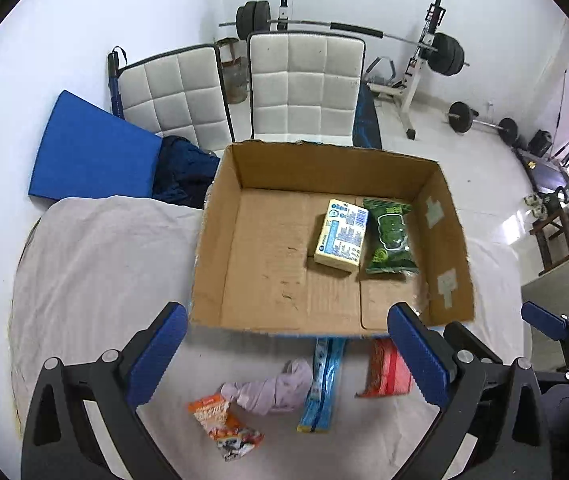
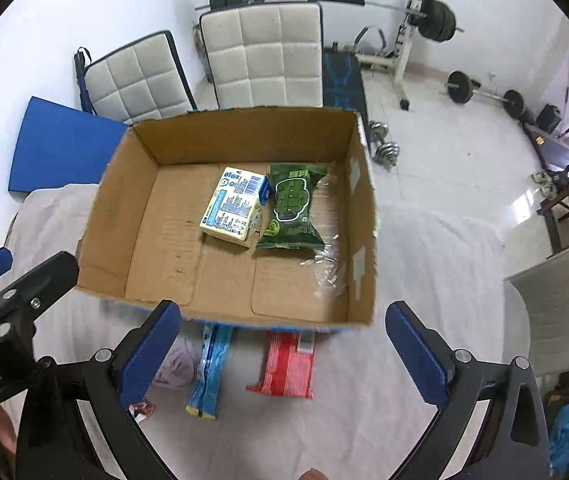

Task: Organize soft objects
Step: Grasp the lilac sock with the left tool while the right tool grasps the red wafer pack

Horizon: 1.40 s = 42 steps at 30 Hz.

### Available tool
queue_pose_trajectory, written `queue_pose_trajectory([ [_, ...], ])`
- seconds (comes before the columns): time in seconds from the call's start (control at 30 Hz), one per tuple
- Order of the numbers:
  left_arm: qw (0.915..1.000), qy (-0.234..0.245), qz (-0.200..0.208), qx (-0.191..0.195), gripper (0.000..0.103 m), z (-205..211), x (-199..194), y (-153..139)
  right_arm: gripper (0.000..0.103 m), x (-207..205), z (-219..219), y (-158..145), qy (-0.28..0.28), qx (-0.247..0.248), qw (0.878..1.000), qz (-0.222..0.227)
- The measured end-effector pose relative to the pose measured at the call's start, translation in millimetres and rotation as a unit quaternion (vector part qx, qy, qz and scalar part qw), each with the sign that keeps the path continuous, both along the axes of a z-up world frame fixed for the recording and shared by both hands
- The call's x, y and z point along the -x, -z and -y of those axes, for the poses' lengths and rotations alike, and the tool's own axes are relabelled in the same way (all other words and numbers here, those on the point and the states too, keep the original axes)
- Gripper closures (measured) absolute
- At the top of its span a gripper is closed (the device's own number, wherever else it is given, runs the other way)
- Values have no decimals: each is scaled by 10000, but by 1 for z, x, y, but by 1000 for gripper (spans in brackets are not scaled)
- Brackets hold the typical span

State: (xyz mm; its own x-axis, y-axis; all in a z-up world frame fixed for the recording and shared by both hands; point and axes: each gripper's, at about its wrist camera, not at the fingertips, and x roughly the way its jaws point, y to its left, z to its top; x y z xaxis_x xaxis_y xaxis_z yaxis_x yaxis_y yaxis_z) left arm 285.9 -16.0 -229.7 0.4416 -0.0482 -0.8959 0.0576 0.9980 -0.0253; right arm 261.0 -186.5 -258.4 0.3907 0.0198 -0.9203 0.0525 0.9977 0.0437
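An open cardboard box (image 1: 220, 240) (image 2: 124, 208) stands on a white-clothed table. Inside lie a pale yellow tissue pack (image 1: 340, 236) (image 2: 234, 208) and a green packet (image 1: 390, 236) (image 2: 292, 206). In front of the box lie a lilac cloth (image 1: 272, 390) (image 2: 176, 368), a blue packet (image 1: 322, 384) (image 2: 210, 368), a red packet (image 1: 386, 370) (image 2: 288, 364) and an orange snack bag (image 1: 224, 426). My left gripper (image 1: 288, 356) is open and empty above these items. My right gripper (image 2: 284, 354) is open and empty above the red packet.
Two white padded chairs (image 1: 304, 84) stand behind the table, with a blue mat (image 1: 92, 152) and dark cloth (image 1: 184, 172) at left. Weight racks and barbells (image 1: 440, 56) fill the back. Another chair (image 2: 564, 300) is at right.
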Motion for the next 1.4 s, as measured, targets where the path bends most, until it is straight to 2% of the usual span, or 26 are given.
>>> queue_pose_trajectory([
  [0.2, 9997, 18, 204, 136, 0, -13, 22, -24, 0, 35, -4, -34, 40, -6, 9997, 254],
  [0.37, 9997, -73, 176, 139, 0, -36, 28, -21, 0, 42, 0, -29, 119, -305, 9995, 40],
  [0.43, 9997, -208, 46, 93, 0, -49, 29, -9, 0, 43, 5, -12, 178, -381, 9989, -204],
  [0.57, 9981, -316, -511, 125, 0, -72, 32, 36, 0, 39, 14, 38, 280, -615, 9947, -770],
  [0.73, 9922, -43, -1219, -246, 0, -68, 34, 102, 0, 31, 23, 114, 421, -787, 9848, -1489],
  [0.8, 9879, 55, -1431, -589, 0, -62, 35, 128, 0, 27, 22, 144, 496, -785, 9806, -1727],
  [0.87, 9851, 83, -1599, -622, 0, -60, 36, 147, 2, 24, 22, 168, 578, -749, 9775, -1884],
  [0.93, 9840, 88, -1710, -483, 0, -59, 35, 161, 4, 21, 22, 186, 659, -813, 9736, -2026],
  [1.03, 9816, 407, -1783, -542, 0, -46, 30, 180, 13, 20, 23, 209, 777, -928, 9679, -2203],
  [1.07, 9797, 567, -1818, -622, 0, -39, 28, 186, 20, 21, 23, 212, 827, -903, 9684, -2174],
  [1.13, 9737, 960, -1893, -829, 0, -24, 24, 197, 27, 23, 23, 215, 849, -717, 9716, -2091],
  [1.17, 9694, 1171, -1945, -932, 0, -16, 23, 204, 37, 25, 24, 215, 835, -719, 9719, -2078],
  [1.2, 9652, 1354, -1989, -1022, 0, -9, 22, 210, 43, 28, 24, 216, 811, -718, 9719, -2089],
  [1.27, 9569, 1637, -2057, -1235, 0, 3, 21, 221, 49, 32, 24, 216, 773, -736, 9710, -2138],
  [1.37, 9483, 1885, -2171, -1344, 1, 16, 19, 233, 51, 38, 23, 216, 737, -704, 9697, -2220],
  [1.4, 9469, 1914, -2228, -1310, 5, 18, 18, 236, 51, 43, 23, 217, 727, -703, 9693, -2242],
])
